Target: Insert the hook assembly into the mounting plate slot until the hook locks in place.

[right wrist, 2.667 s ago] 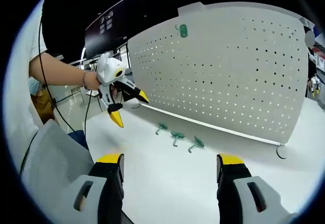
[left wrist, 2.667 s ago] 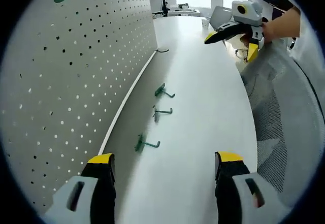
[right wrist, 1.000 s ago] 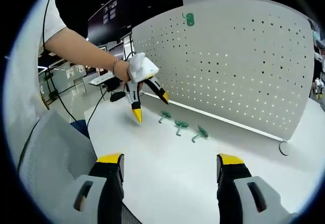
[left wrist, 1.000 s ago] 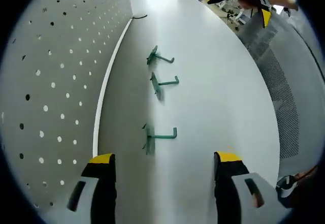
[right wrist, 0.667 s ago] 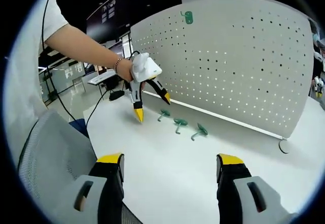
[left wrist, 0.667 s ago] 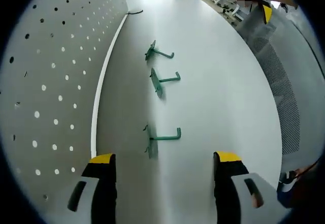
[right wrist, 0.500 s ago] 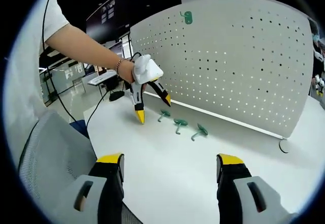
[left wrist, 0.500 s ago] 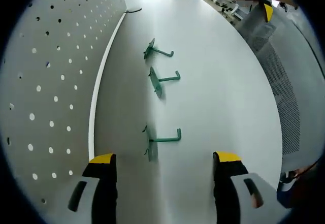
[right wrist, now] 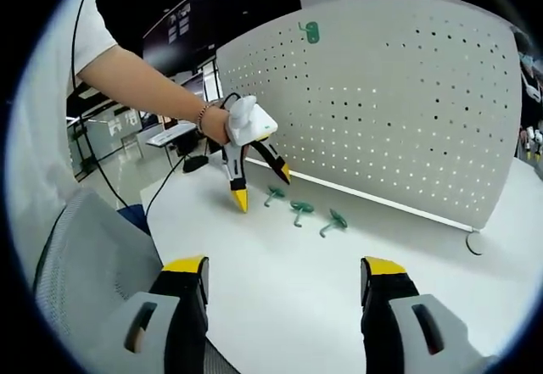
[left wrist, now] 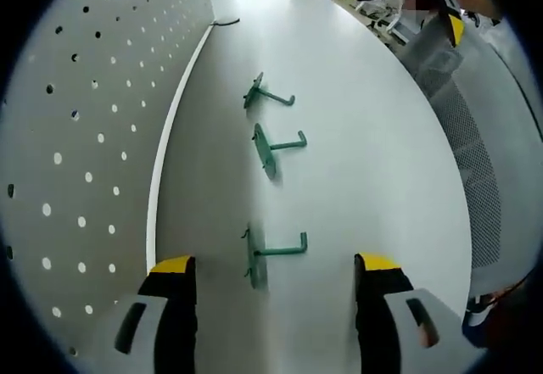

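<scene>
Hovering wide open and empty, the left claw (left wrist: pixel 268 298) straddles the nearest green hook (left wrist: pixel 270 251), which lies flat on the white desk (left wrist: pixel 365 153) beside the pegboard (left wrist: pixel 76 120). A grab at the thin shaft could let it twist or skid away. The right claw (right wrist: pixel 280 306) also gapes empty, far back. Two more hooks (left wrist: pixel 273 145) lie beyond, an office behind.

Three hooks are lying in a row on the table (left wrist: pixel 365 136), just in front of the pegboard (right wrist: pixel 399 111) standing upright along its far edge. The nearest hook (left wrist: pixel 270 252) is sitting between the left gripper (left wrist: pixel 270 274)'s spread jaws; the middle hook (left wrist: pixel 273 146) and far hook (left wrist: pixel 265 96) are lying beyond. A fourth hook (right wrist: pixel 309 31) is hanging high on the pegboard.
</scene>
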Motion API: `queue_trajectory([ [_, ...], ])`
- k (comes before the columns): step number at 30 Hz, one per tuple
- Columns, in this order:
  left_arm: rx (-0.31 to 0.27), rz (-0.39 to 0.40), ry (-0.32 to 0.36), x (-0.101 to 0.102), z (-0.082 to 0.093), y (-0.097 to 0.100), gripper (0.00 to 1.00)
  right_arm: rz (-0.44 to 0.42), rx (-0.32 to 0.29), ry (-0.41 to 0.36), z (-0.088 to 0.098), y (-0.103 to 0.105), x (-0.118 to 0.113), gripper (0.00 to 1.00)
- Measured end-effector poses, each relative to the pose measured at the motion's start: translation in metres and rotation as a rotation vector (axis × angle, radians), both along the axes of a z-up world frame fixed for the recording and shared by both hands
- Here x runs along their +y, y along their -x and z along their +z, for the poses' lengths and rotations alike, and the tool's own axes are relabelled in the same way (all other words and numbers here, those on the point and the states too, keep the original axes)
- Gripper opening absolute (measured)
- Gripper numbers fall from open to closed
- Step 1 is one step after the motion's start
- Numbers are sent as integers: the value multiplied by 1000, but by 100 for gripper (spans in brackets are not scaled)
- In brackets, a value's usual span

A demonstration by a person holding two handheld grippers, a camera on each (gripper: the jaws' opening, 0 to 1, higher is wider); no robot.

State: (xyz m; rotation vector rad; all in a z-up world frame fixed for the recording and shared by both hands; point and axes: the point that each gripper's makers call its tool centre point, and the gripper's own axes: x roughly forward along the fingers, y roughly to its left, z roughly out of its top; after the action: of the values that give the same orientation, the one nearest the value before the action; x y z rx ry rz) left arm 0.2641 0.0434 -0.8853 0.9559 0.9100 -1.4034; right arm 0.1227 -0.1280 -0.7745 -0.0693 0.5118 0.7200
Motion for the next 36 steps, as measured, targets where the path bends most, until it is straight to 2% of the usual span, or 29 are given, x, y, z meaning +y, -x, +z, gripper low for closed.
queue_trajectory([
  [9, 0, 3, 7, -1, 0, -1, 77, -15, -9, -13, 4, -3, -2, 68],
  [12, 0, 5, 11, -1, 1, -2, 72, -15, -7, -13, 4, -3, -2, 68],
  [20, 0, -14, 10, -1, 4, -5, 49, -14, -7, -10, 4, -1, -2, 68],
  [24, -1, 14, 10, -2, 4, -9, 38, -20, -6, -15, 4, -2, -3, 68],
  [36, -5, 35, 7, -2, 5, -12, 25, -38, -10, -24, 8, -3, -6, 69],
])
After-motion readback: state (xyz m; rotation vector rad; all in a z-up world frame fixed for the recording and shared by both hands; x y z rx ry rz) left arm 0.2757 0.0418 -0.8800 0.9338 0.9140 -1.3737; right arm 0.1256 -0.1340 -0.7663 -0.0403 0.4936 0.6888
